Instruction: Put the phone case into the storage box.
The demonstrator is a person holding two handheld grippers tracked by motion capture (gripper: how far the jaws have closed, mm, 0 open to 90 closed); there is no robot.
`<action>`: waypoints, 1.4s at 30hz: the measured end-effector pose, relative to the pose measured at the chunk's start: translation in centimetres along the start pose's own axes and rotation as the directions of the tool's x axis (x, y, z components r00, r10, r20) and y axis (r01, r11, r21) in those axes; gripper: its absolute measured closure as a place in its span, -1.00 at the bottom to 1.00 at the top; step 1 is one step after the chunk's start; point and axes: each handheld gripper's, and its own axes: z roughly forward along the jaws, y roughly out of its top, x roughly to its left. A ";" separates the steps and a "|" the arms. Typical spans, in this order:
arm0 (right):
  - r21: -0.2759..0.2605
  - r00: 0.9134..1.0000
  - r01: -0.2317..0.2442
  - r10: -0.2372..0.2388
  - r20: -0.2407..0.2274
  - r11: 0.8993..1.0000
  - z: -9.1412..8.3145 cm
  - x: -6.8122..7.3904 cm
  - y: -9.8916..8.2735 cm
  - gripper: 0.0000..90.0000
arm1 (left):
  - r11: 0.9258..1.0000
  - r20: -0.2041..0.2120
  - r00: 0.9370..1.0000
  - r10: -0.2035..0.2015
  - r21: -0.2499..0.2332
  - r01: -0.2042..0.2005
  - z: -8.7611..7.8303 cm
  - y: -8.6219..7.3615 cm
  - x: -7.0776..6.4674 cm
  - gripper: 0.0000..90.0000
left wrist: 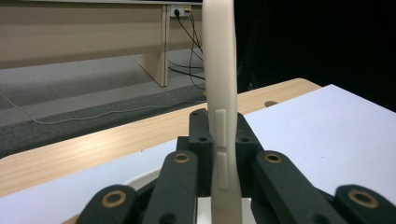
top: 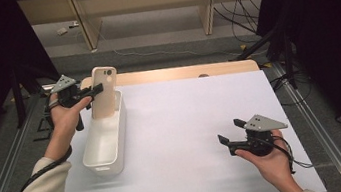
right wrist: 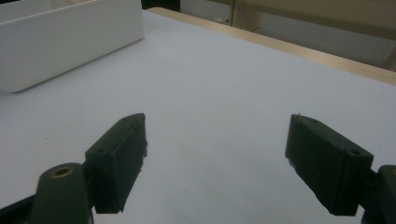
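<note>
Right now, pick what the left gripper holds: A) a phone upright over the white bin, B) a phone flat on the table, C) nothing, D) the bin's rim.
A: the left gripper is shut on the phone, which stands upright over the far end of the bin; its jaws pinch the phone's edge in the left gripper view.

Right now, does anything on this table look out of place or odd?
Only the beige phone-shaped case: it stands on end at the far end of the long white plastic bin, clamped by the left hand-held gripper. Nothing looks spilled or damaged.
</note>
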 end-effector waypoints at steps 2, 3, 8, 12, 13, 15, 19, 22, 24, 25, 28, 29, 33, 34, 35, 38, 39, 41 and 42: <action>0.006 1.000 -0.011 0.011 -0.003 1.000 0.0 0.0 0.0 -0.52 | 1.000 -0.001 1.000 0.000 0.005 0.000 0.1 -0.1 0.0 0.83; 0.011 1.000 -0.011 0.011 0.004 1.000 -0.1 0.0 0.0 -0.52 | 1.000 -0.002 1.000 -0.004 0.004 0.004 0.2 -0.1 0.0 0.83; 0.011 1.000 -0.003 0.003 0.006 1.000 -0.1 0.0 0.0 -0.51 | 1.000 -0.001 1.000 -0.008 0.010 0.008 0.5 -0.2 0.0 0.83; -0.014 1.000 -0.012 0.012 -0.008 1.000 0.1 0.0 -0.1 -0.52 | 1.000 0.000 1.000 -0.003 0.016 0.003 0.7 -0.3 0.0 0.82; -0.008 1.000 -0.016 0.016 -0.011 1.000 0.0 0.0 0.0 -0.52 | 1.000 0.000 1.000 -0.004 0.016 0.004 0.7 -0.3 0.0 0.82; -0.007 1.000 -0.017 0.016 -0.010 1.000 0.0 0.0 0.0 -0.52 | 1.000 0.000 1.000 -0.004 0.016 0.004 0.8 -0.3 0.0 0.82; 0.024 1.000 -0.010 0.010 -0.001 1.000 -0.2 0.0 0.0 -0.52 | 1.000 0.000 1.000 -0.008 0.022 0.008 0.9 -0.5 0.1 0.82; -0.008 1.000 -0.017 0.017 -0.011 1.000 0.0 0.0 0.0 -0.51 | 1.000 -0.003 1.000 -0.007 0.026 0.007 0.9 -0.6 0.1 0.82; -0.008 1.000 -0.017 0.017 -0.011 1.000 0.1 0.0 0.0 -0.52 | 1.000 -0.001 1.000 -0.010 0.027 0.010 1.0 -0.6 0.2 0.82; 0.008 1.000 -0.012 0.012 0.001 1.000 -0.1 0.0 0.0 -0.52 | 1.000 -0.001 1.000 -0.009 0.028 0.009 1.0 -0.6 0.2 0.82; 0.024 1.000 -0.009 0.009 -0.002 1.000 -0.2 0.0 0.1 -0.52 | 0.999 -0.003 1.000 -0.009 0.031 0.010 1.1 -0.7 0.1 0.82; 0.024 1.000 -0.009 0.009 -0.001 1.000 -0.2 0.0 0.1 -0.52 | 0.999 -0.003 1.000 -0.010 0.032 0.010 1.1 -0.7 0.2 0.82; 0.004 1.000 -0.012 0.012 -0.001 1.000 0.0 0.0 0.0 -0.51 | 0.999 -0.005 1.000 -0.005 0.037 0.005 1.2 -0.7 0.1 0.81; 0.001 1.000 -0.013 0.013 0.000 1.000 0.0 0.0 0.0 -0.51 | 0.999 -0.004 1.000 -0.008 0.037 0.008 1.3 -0.7 0.1 0.81; 0.001 1.000 -0.012 0.012 0.000 1.000 0.0 0.0 0.0 -0.52 | 0.999 -0.004 1.000 -0.010 0.038 0.010 1.3 -0.7 0.1 0.81; 0.008 1.000 -0.011 0.011 0.001 1.000 -0.1 0.0 0.0 -0.52 | 0.999 -0.006 1.000 -0.007 0.046 0.008 1.4 -0.9 0.2 0.81; -0.001 1.000 -0.013 0.013 -0.001 1.000 0.0 0.0 0.0 -0.52 | 0.999 -0.008 1.000 -0.010 0.048 0.011 1.4 -0.9 0.2 0.81; 0.003 1.000 -0.011 0.011 -0.001 1.000 0.0 0.0 0.0 -0.52 | 0.999 -0.007 1.000 -0.011 0.051 0.012 1.5 -1.0 0.2 0.81; 0.004 1.000 -0.011 0.011 -0.001 1.000 0.0 0.0 0.0 -0.52 | 0.998 -0.008 1.000 -0.012 0.054 0.012 1.5 -1.0 0.2 0.81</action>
